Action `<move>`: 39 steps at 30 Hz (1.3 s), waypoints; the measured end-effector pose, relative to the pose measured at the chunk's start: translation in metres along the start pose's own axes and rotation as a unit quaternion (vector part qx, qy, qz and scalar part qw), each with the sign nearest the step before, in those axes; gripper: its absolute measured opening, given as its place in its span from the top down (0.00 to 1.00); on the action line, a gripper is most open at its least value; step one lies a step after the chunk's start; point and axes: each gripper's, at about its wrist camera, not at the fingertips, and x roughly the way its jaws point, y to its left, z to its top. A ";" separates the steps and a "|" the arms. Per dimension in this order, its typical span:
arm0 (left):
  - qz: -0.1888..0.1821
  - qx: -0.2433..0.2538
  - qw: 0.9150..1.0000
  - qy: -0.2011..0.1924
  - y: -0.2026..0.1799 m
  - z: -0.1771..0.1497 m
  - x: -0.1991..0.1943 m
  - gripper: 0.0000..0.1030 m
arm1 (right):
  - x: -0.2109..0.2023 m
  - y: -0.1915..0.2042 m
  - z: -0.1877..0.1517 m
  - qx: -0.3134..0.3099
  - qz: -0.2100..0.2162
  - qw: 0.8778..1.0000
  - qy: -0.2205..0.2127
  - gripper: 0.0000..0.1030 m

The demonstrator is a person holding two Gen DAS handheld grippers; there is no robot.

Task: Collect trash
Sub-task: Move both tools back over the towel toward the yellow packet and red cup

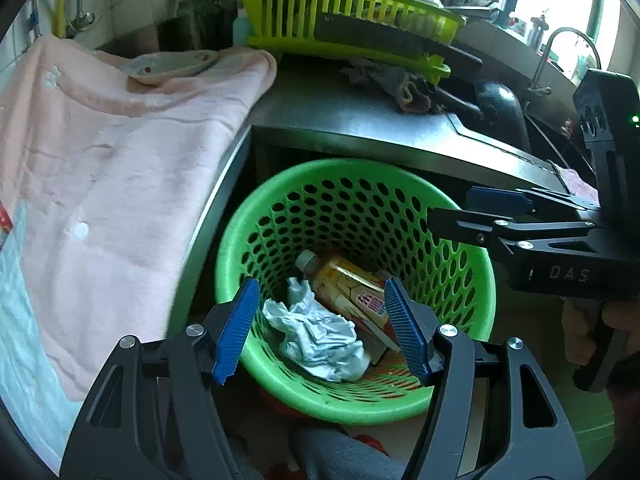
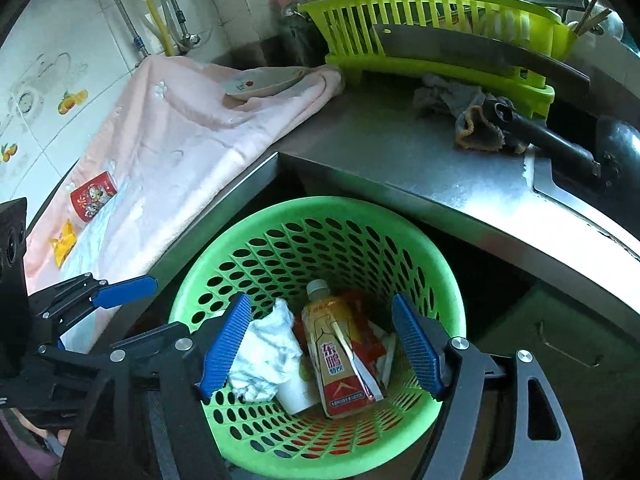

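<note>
A green perforated waste basket (image 1: 460, 276) (image 2: 436, 256) stands on the floor below the steel counter. Inside lie a crumpled white tissue (image 1: 316, 336) (image 2: 266, 356), a yellow-red drink pouch (image 1: 352, 288) (image 2: 338, 356), a white cup (image 2: 294, 394) and red wrappers (image 2: 370, 340). My left gripper (image 1: 322, 330) is open and empty over the basket; it also shows in the right wrist view (image 2: 120, 304). My right gripper (image 2: 320, 346) is open and empty over the basket; it also shows in the left wrist view (image 1: 472, 206). On the pink towel (image 2: 180, 152) lie a red packet (image 2: 93, 196) and a yellow wrapper (image 2: 64, 242).
The steel counter (image 2: 400, 160) holds a lime dish rack (image 2: 440, 36) with a knife, a grey rag (image 2: 464, 108), a black pan handle (image 2: 548, 136) and a small plate (image 2: 264, 82) on the towel. A sink and tap (image 1: 560, 52) lie at right. A cabinet (image 2: 560, 344) is under the counter.
</note>
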 end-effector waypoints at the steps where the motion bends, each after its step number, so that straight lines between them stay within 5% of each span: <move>1: 0.001 -0.001 1.000 -0.002 0.001 0.000 -0.003 0.37 | 0.000 0.002 0.001 -0.002 0.000 1.000 0.000 0.31; 39: 0.115 -0.087 0.988 -0.050 0.129 -0.023 -0.110 0.37 | 0.021 0.143 0.041 -0.127 0.069 0.989 0.010 0.30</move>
